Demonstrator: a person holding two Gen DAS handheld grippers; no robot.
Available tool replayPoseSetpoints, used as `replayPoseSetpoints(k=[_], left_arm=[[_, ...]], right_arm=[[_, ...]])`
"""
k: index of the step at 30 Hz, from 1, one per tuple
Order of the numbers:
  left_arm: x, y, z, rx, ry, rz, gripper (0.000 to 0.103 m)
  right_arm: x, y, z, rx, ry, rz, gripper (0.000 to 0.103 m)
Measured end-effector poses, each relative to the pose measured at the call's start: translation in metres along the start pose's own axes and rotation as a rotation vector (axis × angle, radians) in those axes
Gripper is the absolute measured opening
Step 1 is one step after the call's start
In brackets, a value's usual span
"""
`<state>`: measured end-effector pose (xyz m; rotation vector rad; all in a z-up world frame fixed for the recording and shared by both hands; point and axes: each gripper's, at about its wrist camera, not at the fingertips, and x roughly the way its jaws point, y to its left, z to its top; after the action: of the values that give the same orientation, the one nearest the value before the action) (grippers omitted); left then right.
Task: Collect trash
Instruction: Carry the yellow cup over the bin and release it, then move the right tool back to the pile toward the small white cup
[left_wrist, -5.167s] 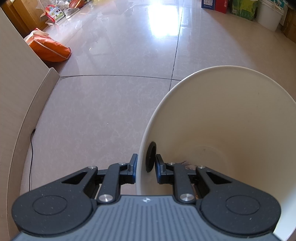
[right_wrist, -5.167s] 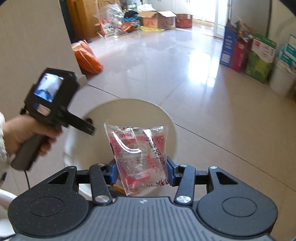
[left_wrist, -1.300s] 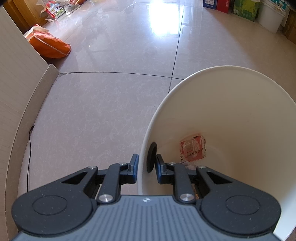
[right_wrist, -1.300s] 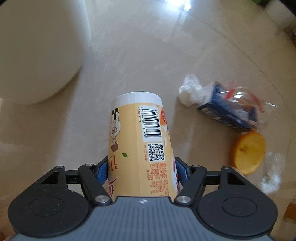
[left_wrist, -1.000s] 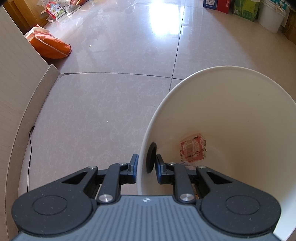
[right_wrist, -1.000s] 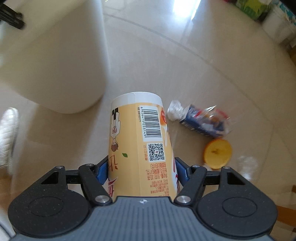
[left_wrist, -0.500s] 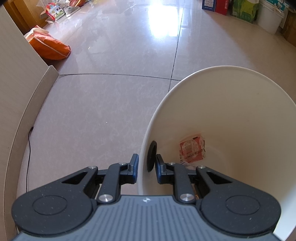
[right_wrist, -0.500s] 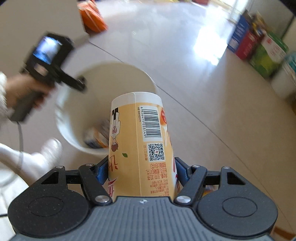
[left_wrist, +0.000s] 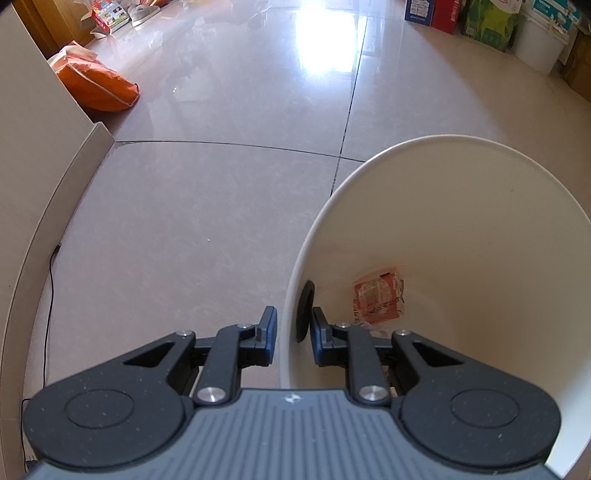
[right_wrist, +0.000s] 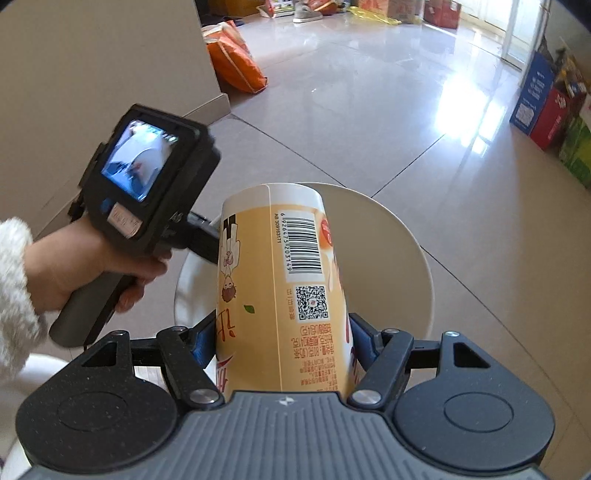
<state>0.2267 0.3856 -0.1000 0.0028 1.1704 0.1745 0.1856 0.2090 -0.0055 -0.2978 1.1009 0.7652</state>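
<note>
cup vs bin: we hold the paper cup (right_wrist: 280, 291) in our right gripper (right_wrist: 282, 343), in front of and above the mouth of the white bin (right_wrist: 399, 254); the bin's opening shows behind and below the cup's far end
cup's long axis: it runs away from us along the fingers, the white-rimmed end furthest out, barcode and printed label facing up
right fingers: clamped on the cup's two sides near its nearer end, the blue pads pressed into the yellow wall
left fingers: our left gripper (left_wrist: 290, 332) is closed on the near rim of the bin (left_wrist: 454, 192), one finger outside the wall and one inside, by a dark round patch on the inner wall
which hand is nearer: the left hand (right_wrist: 88, 269) is already on the bin and, we judge, only steadies it; the right one has the drop to make
coming move: as we read it, the cup must go a little further forward and down over the opening before the fingers part
bin's contents: a red and white wrapper (left_wrist: 378, 295) lies at the bottom, with a scrap of something pale just beside it, too hidden to name
risk: we think a release short of the rim would send the cup onto the tiled floor (left_wrist: 207, 206)
</note>
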Motion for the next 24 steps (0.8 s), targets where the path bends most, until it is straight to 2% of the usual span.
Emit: replayPoseSetpoints(k=[2, 7, 12, 17, 24], left_arm=[[0.0, 0.001, 0.0, -0.001, 0.001, -0.002, 0.02], [0.001, 0.0, 0.0, -0.002, 0.002, 0.001, 0.02], [0.001, 0.0, -0.001, -0.002, 0.001, -0.001, 0.02], [0.002, 0.0, -0.001, -0.003, 0.002, 0.0, 0.02], [0.003, -0.001, 0.0, 0.002, 0.001, 0.004, 0.02]], right_arm=[[0.001, 0.002, -0.001, 0.024, 0.004, -0.002, 0.082], [-0.007, -0.008, -0.007, 0.046, -0.002, -0.03, 0.093], [-0.012, -0.029, -0.028, 0.113, 0.016, -0.066, 0.097], [-0.008, -0.052, -0.067, 0.232, 0.045, -0.128, 0.097], [0.003, -0.092, -0.141, 0.426, 0.094, -0.257, 0.097]])
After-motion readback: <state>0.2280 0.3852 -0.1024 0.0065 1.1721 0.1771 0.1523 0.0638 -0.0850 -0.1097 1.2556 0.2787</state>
